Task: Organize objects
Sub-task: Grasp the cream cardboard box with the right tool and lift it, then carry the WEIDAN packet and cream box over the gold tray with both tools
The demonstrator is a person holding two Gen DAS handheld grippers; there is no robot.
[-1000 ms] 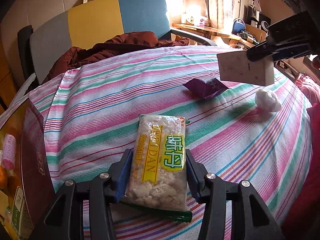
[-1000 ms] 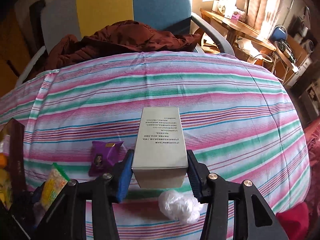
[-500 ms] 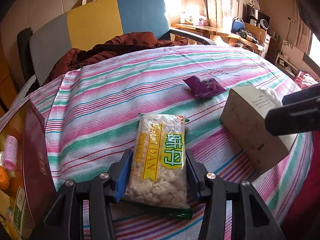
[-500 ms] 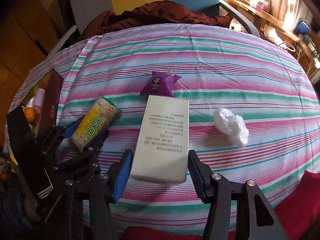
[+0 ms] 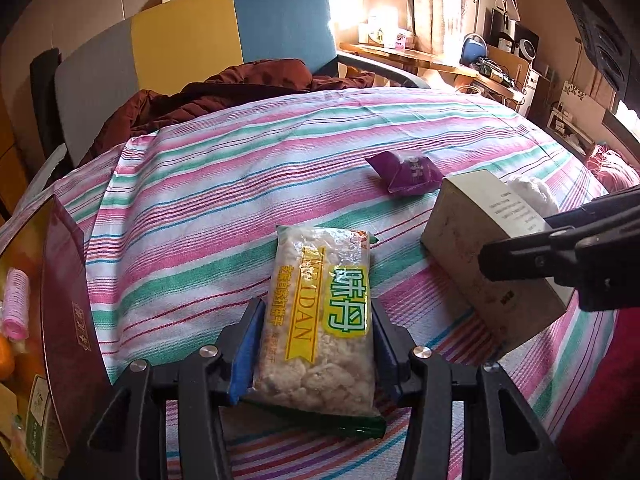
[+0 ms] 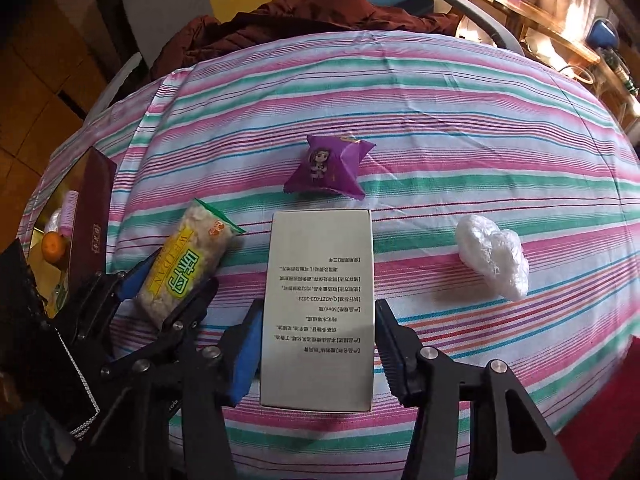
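A striped cloth (image 6: pixel 400 92) covers the bed, with a colour-block chair (image 5: pixel 192 40) beyond its far edge. The left gripper (image 5: pixel 316 344) clamps the snack packet (image 5: pixel 320 312) near the front edge. The right gripper (image 6: pixel 318 344), jaws just closing, grips the white box (image 6: pixel 320 304) beside it.

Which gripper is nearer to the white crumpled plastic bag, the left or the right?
Right. The right gripper, gripping the beige box, sits beside the white plastic bag. The left gripper, gripping the snack packet, is on the box's far side.
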